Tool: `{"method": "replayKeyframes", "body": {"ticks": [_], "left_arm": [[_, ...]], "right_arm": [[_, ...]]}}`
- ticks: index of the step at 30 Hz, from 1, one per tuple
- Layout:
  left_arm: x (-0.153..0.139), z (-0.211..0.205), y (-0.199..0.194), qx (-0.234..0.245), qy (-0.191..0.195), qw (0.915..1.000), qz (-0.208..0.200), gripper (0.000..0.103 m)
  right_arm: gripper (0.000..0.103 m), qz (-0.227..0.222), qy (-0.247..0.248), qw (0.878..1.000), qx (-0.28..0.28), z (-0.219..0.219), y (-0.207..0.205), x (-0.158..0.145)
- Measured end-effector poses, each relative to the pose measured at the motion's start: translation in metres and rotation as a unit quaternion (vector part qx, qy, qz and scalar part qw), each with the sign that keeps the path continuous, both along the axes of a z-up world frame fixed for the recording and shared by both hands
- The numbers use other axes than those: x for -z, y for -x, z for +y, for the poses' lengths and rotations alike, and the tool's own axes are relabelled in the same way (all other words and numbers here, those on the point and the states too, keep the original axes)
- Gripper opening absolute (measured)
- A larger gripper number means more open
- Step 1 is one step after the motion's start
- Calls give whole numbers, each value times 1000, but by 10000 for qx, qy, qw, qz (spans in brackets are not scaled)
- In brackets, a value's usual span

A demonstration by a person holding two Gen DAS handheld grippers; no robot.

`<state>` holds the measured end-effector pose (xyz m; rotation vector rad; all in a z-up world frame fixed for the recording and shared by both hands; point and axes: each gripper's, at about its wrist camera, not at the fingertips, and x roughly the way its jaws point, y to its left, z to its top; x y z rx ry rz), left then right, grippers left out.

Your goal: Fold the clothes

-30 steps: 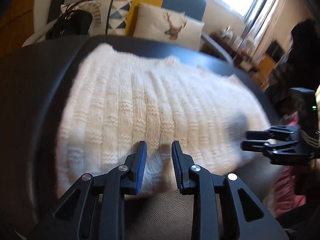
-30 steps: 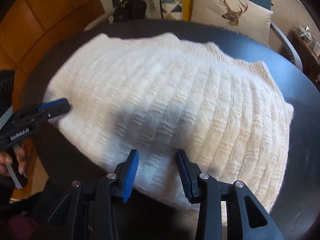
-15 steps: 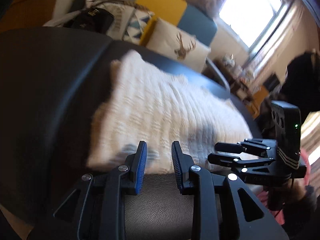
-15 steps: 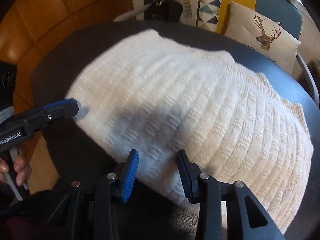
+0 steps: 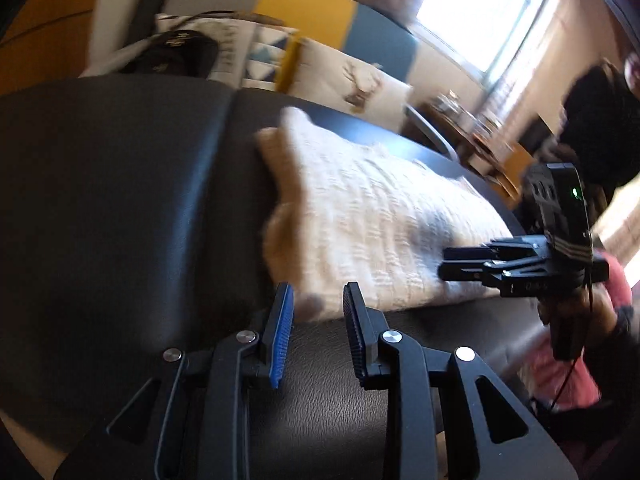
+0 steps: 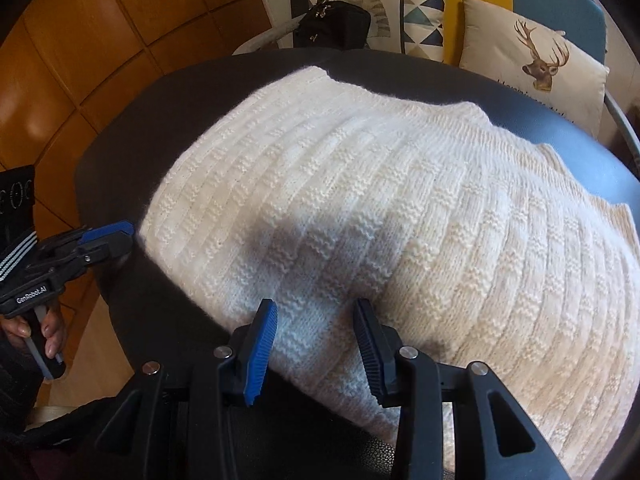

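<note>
Left tool (image 5: 316, 300): jaws apart, empty, at the sweater's (image 6: 400, 220) near left corner.
Right tool (image 6: 316, 320): jaws apart, empty, over its near hem.
Sweater: flat on worktop (image 5: 120, 180), long axis sideways; both 2 tools equally close.

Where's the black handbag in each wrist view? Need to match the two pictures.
Left wrist: black handbag upper left, beyond the far edge of the dark table, blurred.
Right wrist: black handbag top centre, beyond the table's far edge.
Shared landmark: the deer cushion, to the right of the bag in both.
</note>
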<state>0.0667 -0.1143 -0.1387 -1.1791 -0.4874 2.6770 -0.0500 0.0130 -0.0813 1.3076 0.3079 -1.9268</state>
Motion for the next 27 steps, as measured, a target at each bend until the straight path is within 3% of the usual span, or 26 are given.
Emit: {"method": "replayKeyframes", "body": {"ticks": [3, 12, 17, 20, 23, 27], "left_arm": [[2, -7, 14, 180, -42, 9998, -83, 28], [10, -42, 44, 1103, -1148, 9868, -293, 29], [15, -50, 63, 1622, -1847, 9690, -252, 29], [11, -40, 62, 2140, -2063, 9547, -130, 29], [8, -28, 61, 2457, -1750, 9533, -147, 29], [12, -36, 70, 2350, -1588, 9587, -218, 29]], "right_arm": [[40, -74, 49, 10000, 0, 0, 4, 4], [41, -52, 32, 9999, -101, -4, 5, 8], [42, -67, -53, 9999, -130, -9, 7, 10], [42, -78, -101, 9998, -132, -12, 8, 11], [43, -86, -133, 9998, -119, -14, 8, 12], [44, -56, -234, 9996, -115, -20, 9, 14]]}}
